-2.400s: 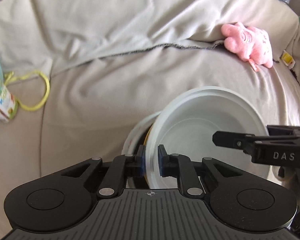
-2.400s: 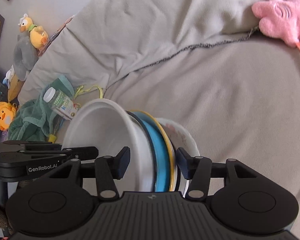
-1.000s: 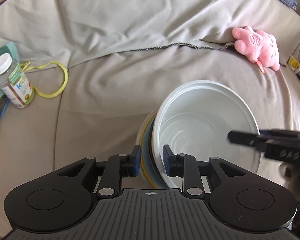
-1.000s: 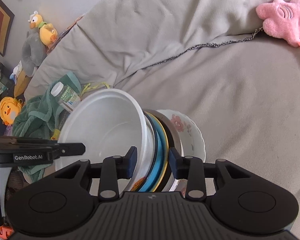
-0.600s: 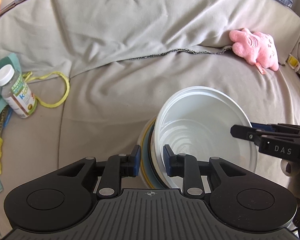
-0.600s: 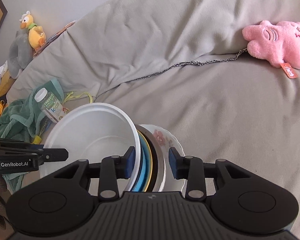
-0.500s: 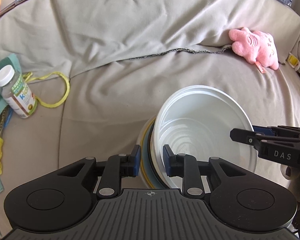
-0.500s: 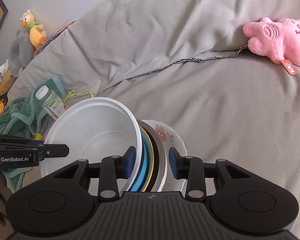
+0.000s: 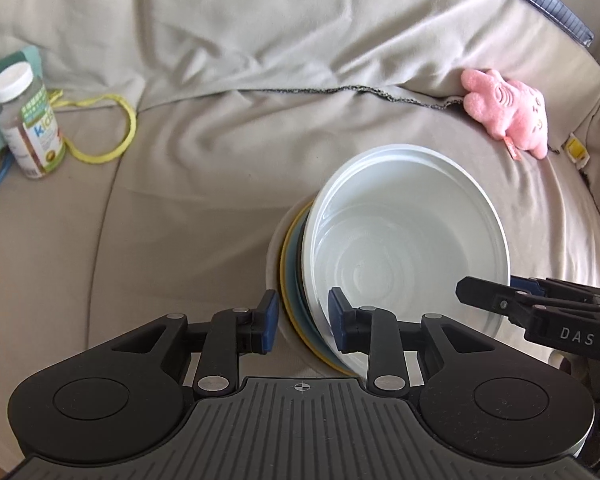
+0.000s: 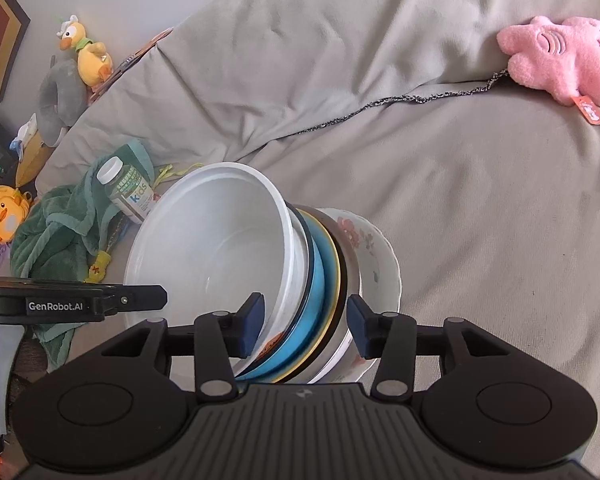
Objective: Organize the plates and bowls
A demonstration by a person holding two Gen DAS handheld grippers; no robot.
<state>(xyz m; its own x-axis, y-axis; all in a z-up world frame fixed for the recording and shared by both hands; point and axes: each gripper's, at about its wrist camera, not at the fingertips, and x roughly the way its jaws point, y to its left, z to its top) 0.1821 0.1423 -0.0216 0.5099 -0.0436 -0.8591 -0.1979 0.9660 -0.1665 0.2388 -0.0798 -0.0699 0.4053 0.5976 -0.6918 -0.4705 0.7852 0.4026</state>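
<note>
A stack of nested dishes stands on a grey sofa cover. A white bowl is on top, with blue, yellow-rimmed and dark plates under it and a floral bowl at the bottom. My left gripper straddles the stack's left rim, jaws parted wider than the rims, not gripping. My right gripper straddles the opposite rim, jaws wide apart, not gripping. Each gripper shows in the other's view: the right one in the left wrist view, the left one in the right wrist view.
A pink plush toy lies at the back right of the sofa. A vitamin bottle, a yellow cord and a green towel lie to the left. Duck toys sit beyond.
Both grippers have opened wider around the stack's rims. The stack has settled onto the sofa, and both cameras have shifted a little.
</note>
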